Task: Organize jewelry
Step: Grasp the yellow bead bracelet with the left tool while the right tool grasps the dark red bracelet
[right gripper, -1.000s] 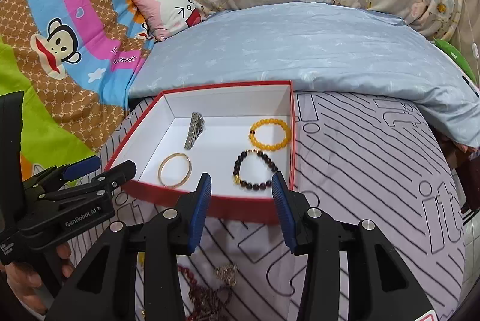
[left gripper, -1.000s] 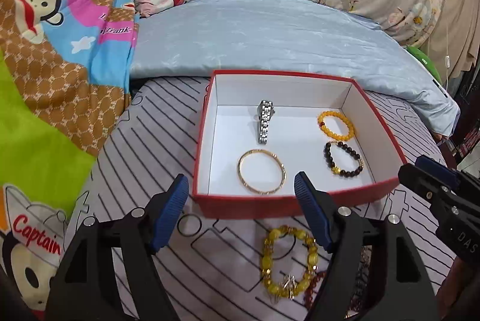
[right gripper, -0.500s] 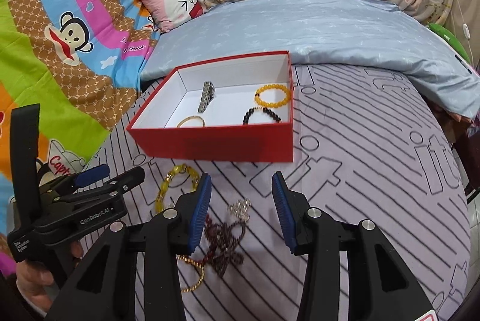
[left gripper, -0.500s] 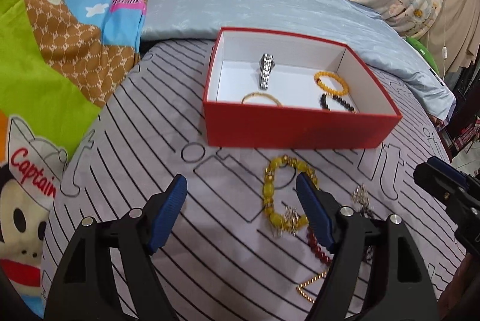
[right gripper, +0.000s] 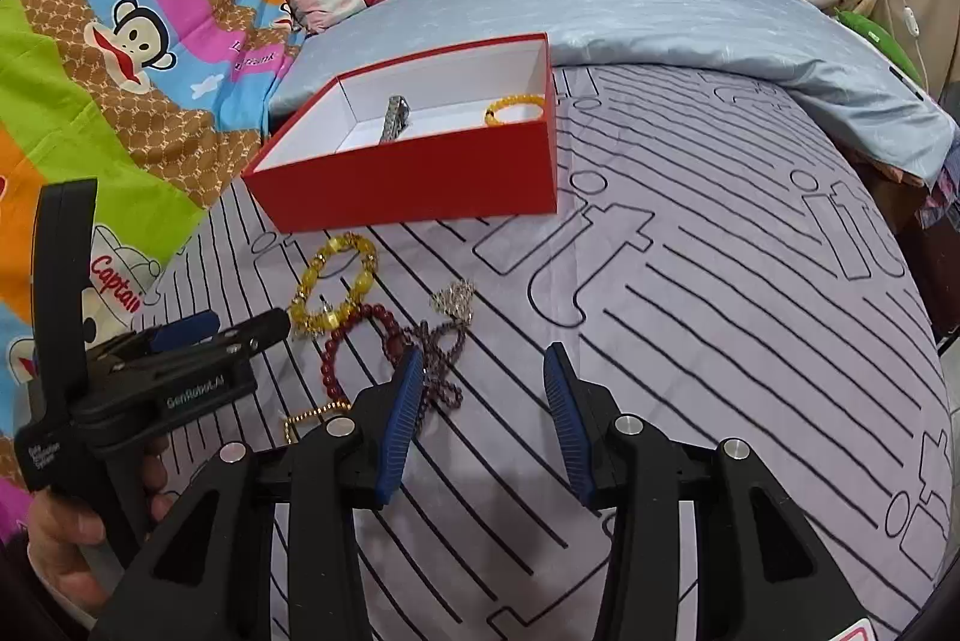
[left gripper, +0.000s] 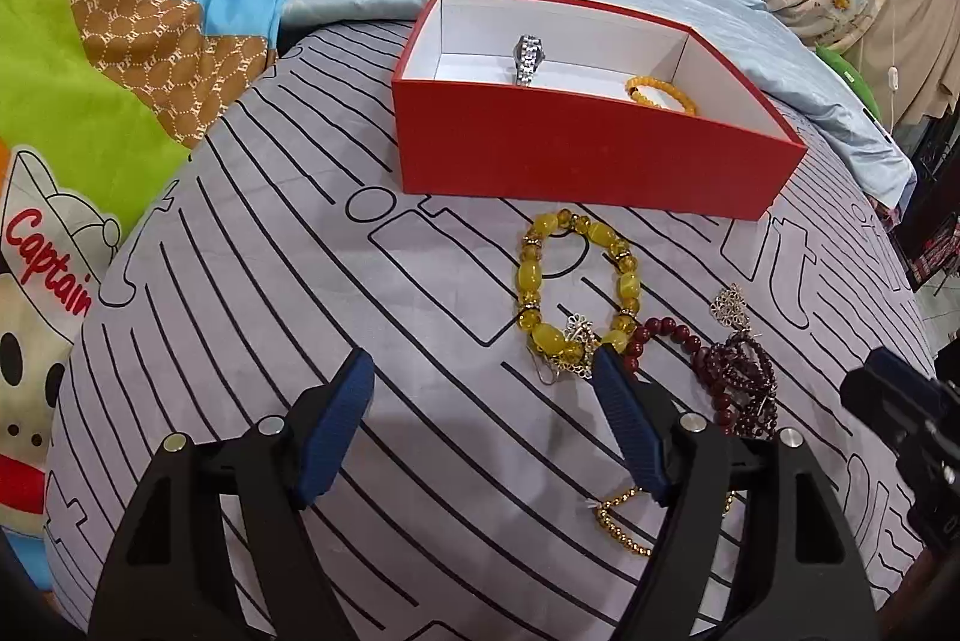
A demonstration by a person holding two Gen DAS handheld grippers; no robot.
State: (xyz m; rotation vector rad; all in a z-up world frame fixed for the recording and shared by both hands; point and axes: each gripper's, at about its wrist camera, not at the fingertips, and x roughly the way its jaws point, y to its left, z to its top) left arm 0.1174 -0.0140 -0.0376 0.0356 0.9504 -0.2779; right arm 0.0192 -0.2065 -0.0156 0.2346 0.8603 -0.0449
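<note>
A red box (left gripper: 576,161) (right gripper: 408,185) with a white inside stands on the bed and holds a silver watch (left gripper: 527,59) and an orange bead bracelet (left gripper: 660,92). In front of it lie a yellow bead bracelet (left gripper: 573,293) (right gripper: 333,293), a dark red bracelet (left gripper: 666,335), purple bead strands (right gripper: 444,353), a silver pendant (right gripper: 456,299) and a gold chain (left gripper: 618,518). My left gripper (left gripper: 481,358) hovers open just short of the yellow bracelet. My right gripper (right gripper: 483,356) is open, its left finger over the purple strands. Neither holds anything.
The bed has a grey sheet with black lines (right gripper: 720,311). A pale blue pillow (right gripper: 660,17) lies behind the box, and a bright cartoon blanket (left gripper: 90,101) sits to the left. A hand (right gripper: 60,539) holds the left gripper's handle. The bed's edge drops off at the far right.
Both grippers have drawn back from above the box and sunk toward the sheet. The box now sits farther off, and the loose jewelry in front of it has come into view.
</note>
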